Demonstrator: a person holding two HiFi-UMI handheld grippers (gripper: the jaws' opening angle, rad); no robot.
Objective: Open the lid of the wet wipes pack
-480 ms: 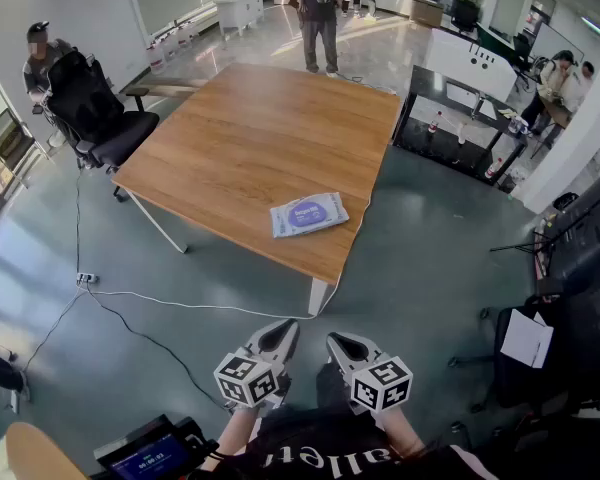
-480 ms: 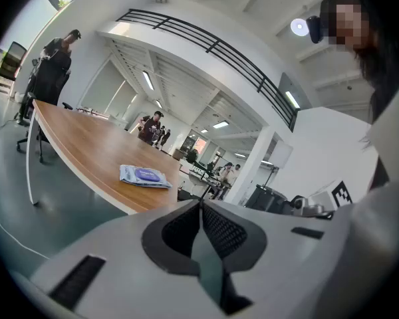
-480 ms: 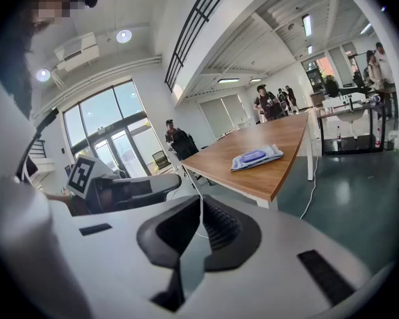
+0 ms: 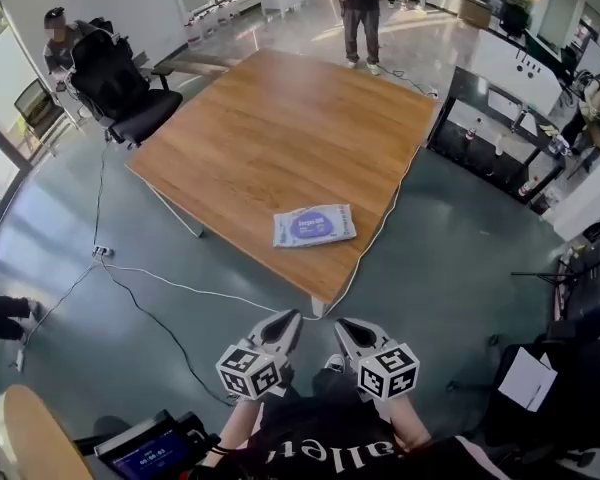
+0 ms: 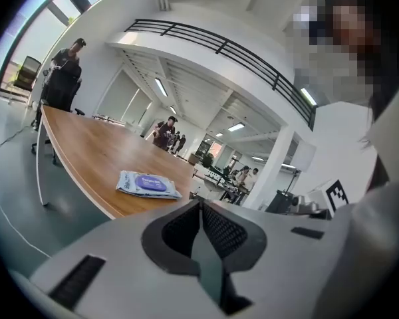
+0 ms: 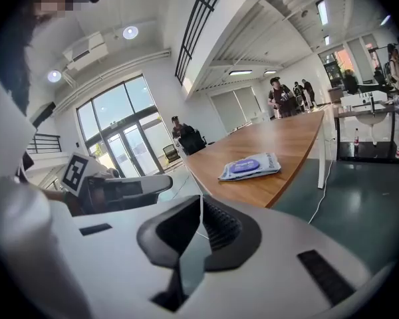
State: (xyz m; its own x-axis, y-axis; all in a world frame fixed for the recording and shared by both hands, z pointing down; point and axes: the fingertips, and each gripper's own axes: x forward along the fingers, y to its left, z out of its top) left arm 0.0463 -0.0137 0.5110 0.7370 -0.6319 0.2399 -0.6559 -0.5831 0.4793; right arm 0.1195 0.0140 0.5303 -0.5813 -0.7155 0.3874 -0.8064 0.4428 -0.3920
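The wet wipes pack [image 4: 314,225] is a flat pale blue packet with a purple oval lid. It lies near the front edge of the wooden table [image 4: 270,138], and it also shows as the pack [image 5: 147,184] and the pack [image 6: 250,166] in the two gripper views. My left gripper [image 4: 284,324] and right gripper [image 4: 346,330] are held side by side close to my body, well short of the table, pointing toward it. Both are shut with nothing between the jaws. The left gripper [image 5: 200,203] and right gripper [image 6: 201,198] show pads pressed together.
A black office chair [image 4: 120,88] with a seated person stands at the table's far left. A person [image 4: 362,13] stands beyond the far edge. A white cable [image 4: 170,286] runs over the floor left of the table leg. Dark desks [image 4: 500,138] line the right.
The head view has shifted, so the table and pack sit slightly further right and closer. Both grippers stay shut and side by side, a little nearer the table.
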